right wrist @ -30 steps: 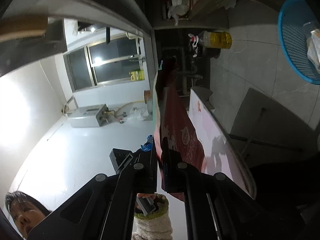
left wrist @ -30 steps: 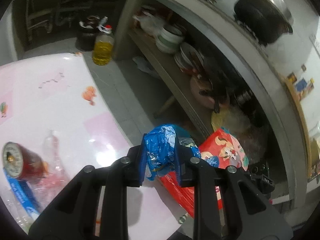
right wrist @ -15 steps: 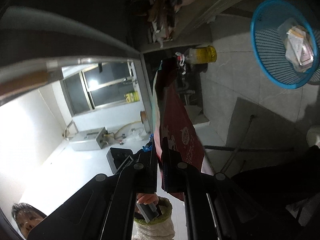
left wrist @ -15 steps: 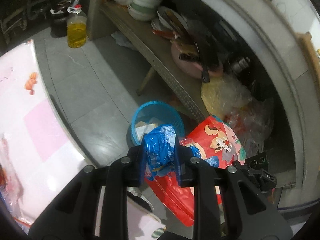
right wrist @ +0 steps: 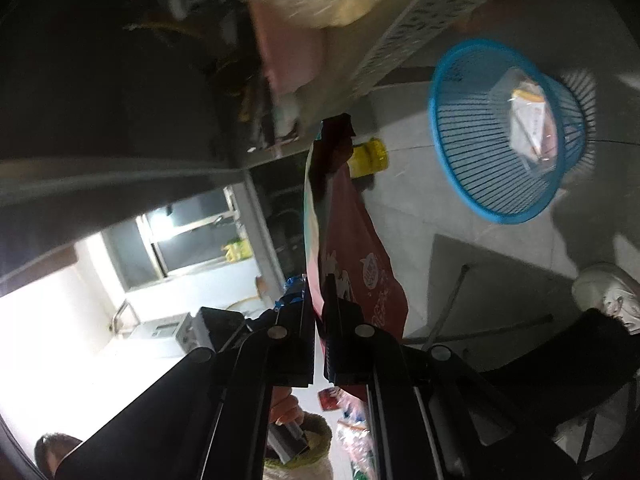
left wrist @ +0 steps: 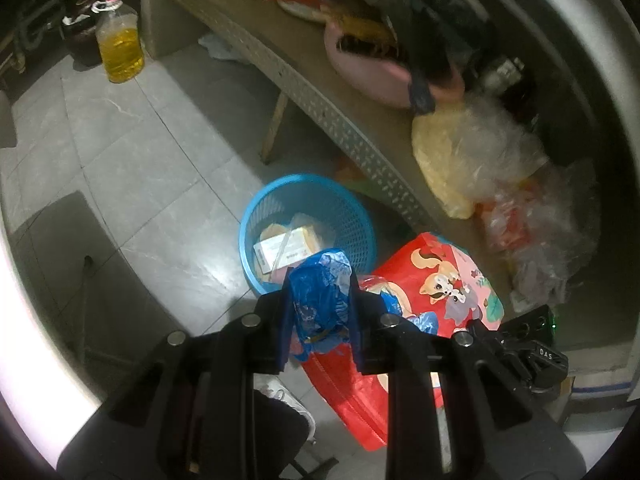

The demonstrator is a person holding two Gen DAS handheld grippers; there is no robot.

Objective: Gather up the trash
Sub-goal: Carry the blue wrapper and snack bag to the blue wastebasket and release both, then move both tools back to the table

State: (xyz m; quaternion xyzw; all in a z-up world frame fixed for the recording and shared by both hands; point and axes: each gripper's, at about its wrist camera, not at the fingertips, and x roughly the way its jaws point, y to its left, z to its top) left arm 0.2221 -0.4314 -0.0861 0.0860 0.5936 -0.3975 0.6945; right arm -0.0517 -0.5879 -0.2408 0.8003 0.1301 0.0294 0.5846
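While I look down through the left camera, I see my left gripper (left wrist: 320, 304) squeezing a crumpled blue wrapper (left wrist: 318, 300) between its two pads. The wrapper sits just in front of the near rim of a blue basket (left wrist: 352, 216), which stands on the gray tile floor (left wrist: 132, 152). Inside the basket there are some paper packets (left wrist: 286, 246).

Just beside the blue wrapper on the right, I see a big red bag (left wrist: 436, 284) with a cartoon animal on it. My right gripper (right wrist: 319, 322) is closed tight on the edge of that red bag (right wrist: 352, 272), and the bag sticks out past the fingertips. In the right camera everything looks tipped over, and the blue basket (right wrist: 452, 136) shows in the upper right, apart from the bag.

Behind the basket there is a low shelf (left wrist: 316, 92) with a pink tub (left wrist: 372, 76) and plastic bags (left wrist: 492, 160) on it. A bottle of yellow oil (left wrist: 120, 46) stands on the floor far back on the left. A hand (right wrist: 286, 406) in a fuzzy cuff holds the handle of the other gripper at the bottom of the right camera view.
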